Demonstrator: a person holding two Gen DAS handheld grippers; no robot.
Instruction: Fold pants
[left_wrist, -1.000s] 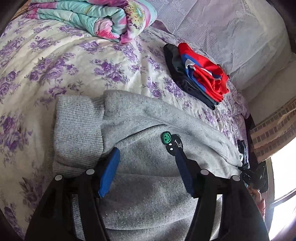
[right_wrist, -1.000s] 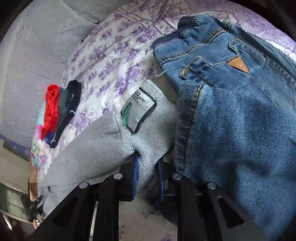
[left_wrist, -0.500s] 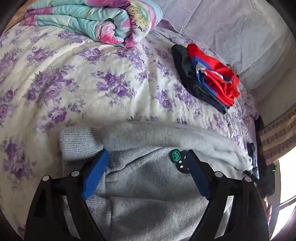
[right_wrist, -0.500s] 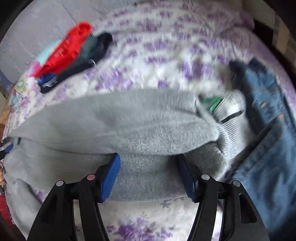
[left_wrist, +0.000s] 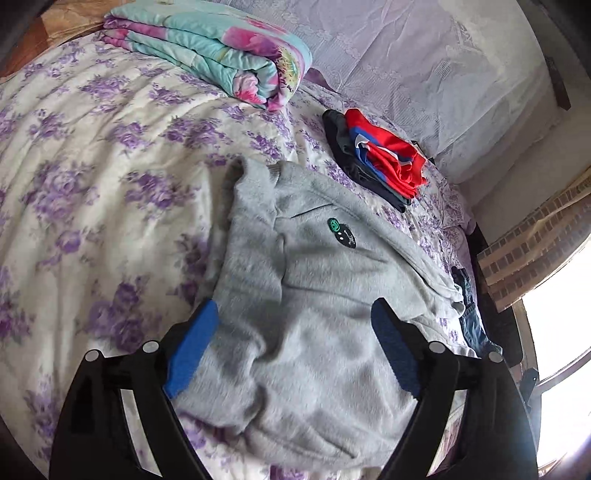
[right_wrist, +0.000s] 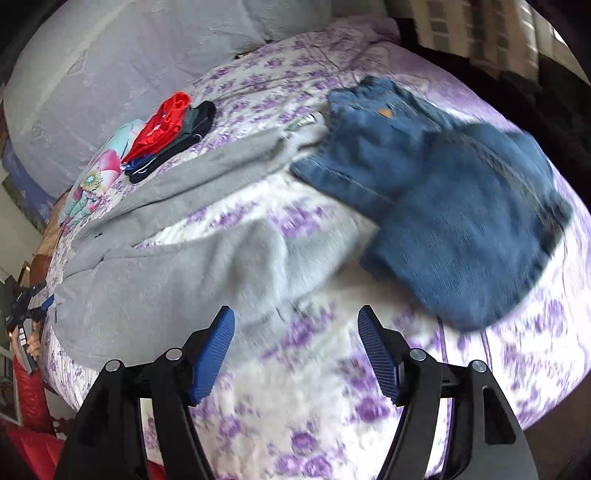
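Note:
Grey knit pants (left_wrist: 314, 295) lie flat on the bed, with a green and black badge on the cloth. My left gripper (left_wrist: 295, 343) is open and empty, hanging just above the near part of the pants. In the right wrist view the grey pants (right_wrist: 177, 280) stretch from the left toward the middle, their far end tucked beside a pair of blue jeans (right_wrist: 436, 192). My right gripper (right_wrist: 295, 347) is open and empty, above bare bedsheet in front of the pants.
The bed has a purple flowered sheet (left_wrist: 92, 166). A folded floral quilt (left_wrist: 221, 59) lies at the far side. A small stack of red, blue and dark folded clothes (left_wrist: 380, 158) sits beyond the pants, also in the right wrist view (right_wrist: 166, 136). Pillows (left_wrist: 424, 66) line the head.
My right gripper let go of the grey pants' end, opened and pulled back. My left gripper, open throughout, rose and drew back off the pants.

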